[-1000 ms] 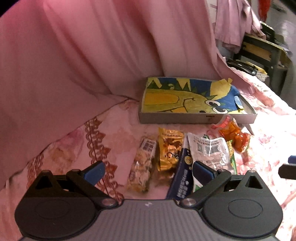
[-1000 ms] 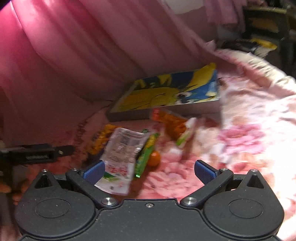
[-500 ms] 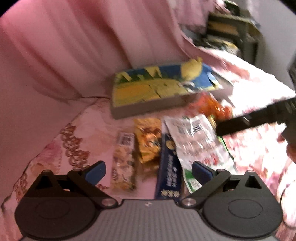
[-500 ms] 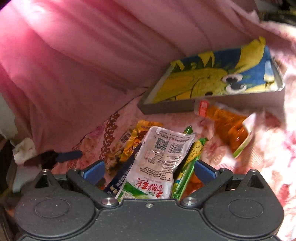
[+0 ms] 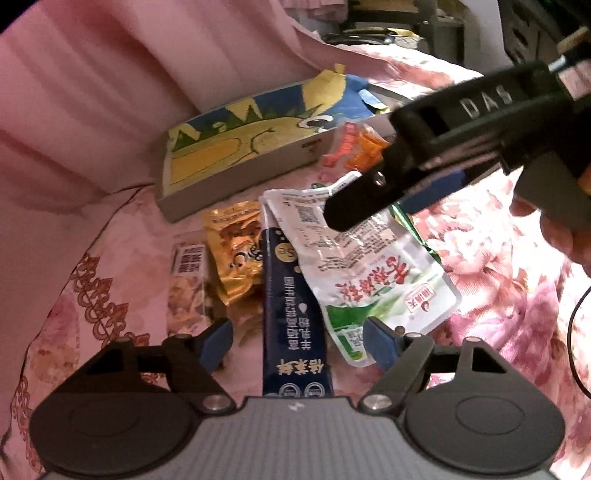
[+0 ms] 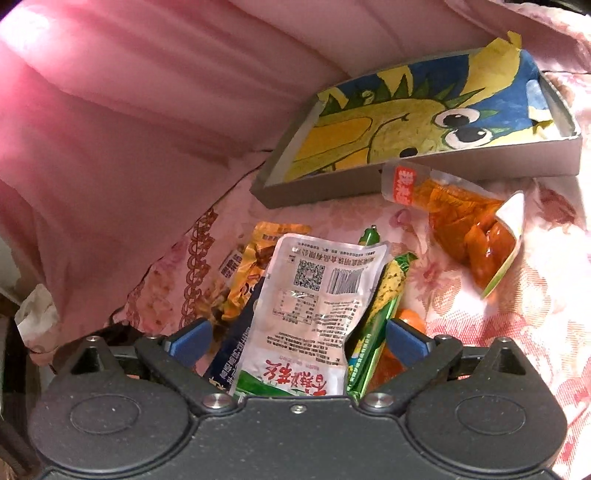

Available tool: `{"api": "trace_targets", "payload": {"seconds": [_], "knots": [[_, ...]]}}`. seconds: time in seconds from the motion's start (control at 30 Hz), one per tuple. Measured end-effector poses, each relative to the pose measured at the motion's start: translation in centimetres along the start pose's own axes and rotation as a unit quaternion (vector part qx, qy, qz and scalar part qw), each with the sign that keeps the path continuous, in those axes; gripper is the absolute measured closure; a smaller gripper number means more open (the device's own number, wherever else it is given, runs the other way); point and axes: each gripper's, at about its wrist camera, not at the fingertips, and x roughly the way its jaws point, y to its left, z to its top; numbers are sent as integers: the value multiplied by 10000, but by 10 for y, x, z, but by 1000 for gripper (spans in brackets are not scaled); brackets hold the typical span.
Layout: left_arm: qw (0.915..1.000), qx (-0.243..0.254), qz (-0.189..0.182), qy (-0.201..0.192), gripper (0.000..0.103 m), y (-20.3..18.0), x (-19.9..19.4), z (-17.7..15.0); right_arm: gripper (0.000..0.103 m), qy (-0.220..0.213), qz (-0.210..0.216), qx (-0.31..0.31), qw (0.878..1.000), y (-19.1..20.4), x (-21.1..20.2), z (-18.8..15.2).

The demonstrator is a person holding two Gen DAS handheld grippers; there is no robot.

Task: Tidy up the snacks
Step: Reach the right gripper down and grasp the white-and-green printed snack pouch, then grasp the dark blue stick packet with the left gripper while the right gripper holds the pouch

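Note:
Several snack packets lie in a pile on the floral bedspread (image 5: 498, 295). My left gripper (image 5: 299, 343) hangs over a dark blue stick packet (image 5: 293, 314); its jaws are closing with the packet between them, and the pads stand apart from it. A gold packet (image 5: 236, 251) and a clear bar (image 5: 186, 288) lie to its left. My right gripper (image 6: 297, 339) is open astride a white pouch (image 6: 314, 295) and a green packet (image 6: 384, 302). An orange packet (image 6: 469, 229) lies near the shallow grey box (image 6: 480, 166) with a cartoon picture inside.
Pink draped cloth (image 5: 110, 92) rises behind and left of the pile. Dark furniture (image 5: 406, 22) stands at the far back. A hand (image 5: 561, 236) holds the right gripper's black body, whose finger (image 5: 354, 206) reaches over the white pouch (image 5: 369, 266).
My left gripper has sunk towards the pile and rolled, and its jaws have narrowed. The right gripper has swung left from the bare bedspread over the white pouch, then held still.

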Motion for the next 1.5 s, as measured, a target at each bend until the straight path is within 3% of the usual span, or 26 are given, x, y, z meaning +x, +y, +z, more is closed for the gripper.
{"api": "trace_targets", "payload": {"seconds": [0.2, 0.5, 0.7, 0.87, 1.13, 1.33, 1.43, 1.5], "knots": [[9998, 8, -178, 53, 21, -2, 3, 1, 4, 51, 89, -142, 9998, 6, -2, 1], [9997, -131, -173, 136, 21, 3, 4, 2, 0, 7, 36, 286, 9996, -3, 11, 2], [9990, -127, -413, 58, 27, -1, 4, 1, 1, 1, -72, -146, 9999, 16, 11, 1], [9971, -324, -693, 19, 30, 3, 4, 2, 6, 253, -81, 4, 9996, 14, 13, -5], [9975, -220, -664, -17, 30, -2, 4, 4, 9, 253, 19, 101, 9996, 13, 21, -3], [9976, -244, -641, -6, 30, -2, 4, 4, 5, 380, 64, 191, 9991, 13, 37, 1], [9970, -352, -685, -12, 30, 3, 4, 5, 7, 409, -224, -227, 9987, 26, 48, 0], [9968, -383, -707, -17, 30, 5, 4, 5, 16, 372, -480, -471, 9970, 31, 47, -1]]}}
